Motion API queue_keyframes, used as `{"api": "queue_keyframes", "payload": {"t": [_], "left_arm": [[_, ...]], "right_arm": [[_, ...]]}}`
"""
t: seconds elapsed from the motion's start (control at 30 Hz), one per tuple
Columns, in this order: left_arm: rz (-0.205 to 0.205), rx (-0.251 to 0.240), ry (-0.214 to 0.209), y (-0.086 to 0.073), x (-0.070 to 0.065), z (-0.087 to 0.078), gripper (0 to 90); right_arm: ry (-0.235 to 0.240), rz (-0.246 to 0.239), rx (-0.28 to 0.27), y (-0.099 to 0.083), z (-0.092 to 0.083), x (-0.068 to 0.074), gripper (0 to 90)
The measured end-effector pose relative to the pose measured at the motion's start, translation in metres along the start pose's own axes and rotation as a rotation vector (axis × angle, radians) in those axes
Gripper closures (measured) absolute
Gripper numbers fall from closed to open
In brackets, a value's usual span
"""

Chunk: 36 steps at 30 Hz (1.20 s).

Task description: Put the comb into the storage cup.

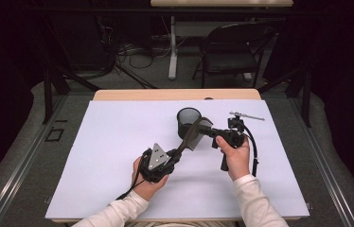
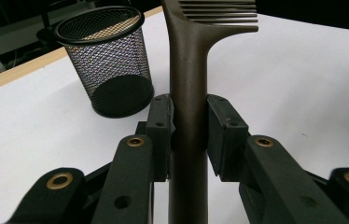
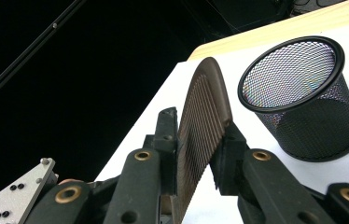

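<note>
Plainly unlabelled, the comb [image 2: 189, 70] is pinched by left tool [image 2: 189, 130] and right tool [image 3: 200, 149].

In the left gripper view, the comb [image 2: 189, 70] runs out of frame both ways: its handle leaves by the bottom edge between the jaws, and its teeth are cut by the top edge beyond the fingertips. The pads cover the handle's sides where they press it.

In the right gripper view, the comb's toothed end sits between the pads [image 3: 169, 140], its lower part hidden behind the jaws; whether both pads touch the teeth is hard to tell.

In the high view the cup [image 1: 188, 122] has its near wall hidden behind the comb's head, and both forearms are cut by the bottom edge.
</note>
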<state>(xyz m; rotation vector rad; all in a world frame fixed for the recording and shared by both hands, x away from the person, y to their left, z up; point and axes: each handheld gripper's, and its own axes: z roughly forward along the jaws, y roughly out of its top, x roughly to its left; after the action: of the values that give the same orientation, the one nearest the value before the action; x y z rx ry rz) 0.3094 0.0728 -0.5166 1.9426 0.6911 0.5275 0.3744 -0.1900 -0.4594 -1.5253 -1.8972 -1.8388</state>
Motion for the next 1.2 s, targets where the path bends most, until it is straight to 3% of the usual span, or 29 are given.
{"api": "queue_keyframes", "payload": {"t": [0.57, 1.2], "left_arm": [[0.002, 0.001, 0.000, -0.0006, -0.0014, 0.0004, 72.3], [0.007, 0.004, 0.003, -0.0016, -0.0016, 0.0015, 72.3]], "right_arm": [[0.018, 0.030, 0.001, -0.0006, -0.0001, -0.0040, 84.5], [0.043, 0.073, 0.004, -0.0013, 0.0005, -0.0086, 86.7]]}}
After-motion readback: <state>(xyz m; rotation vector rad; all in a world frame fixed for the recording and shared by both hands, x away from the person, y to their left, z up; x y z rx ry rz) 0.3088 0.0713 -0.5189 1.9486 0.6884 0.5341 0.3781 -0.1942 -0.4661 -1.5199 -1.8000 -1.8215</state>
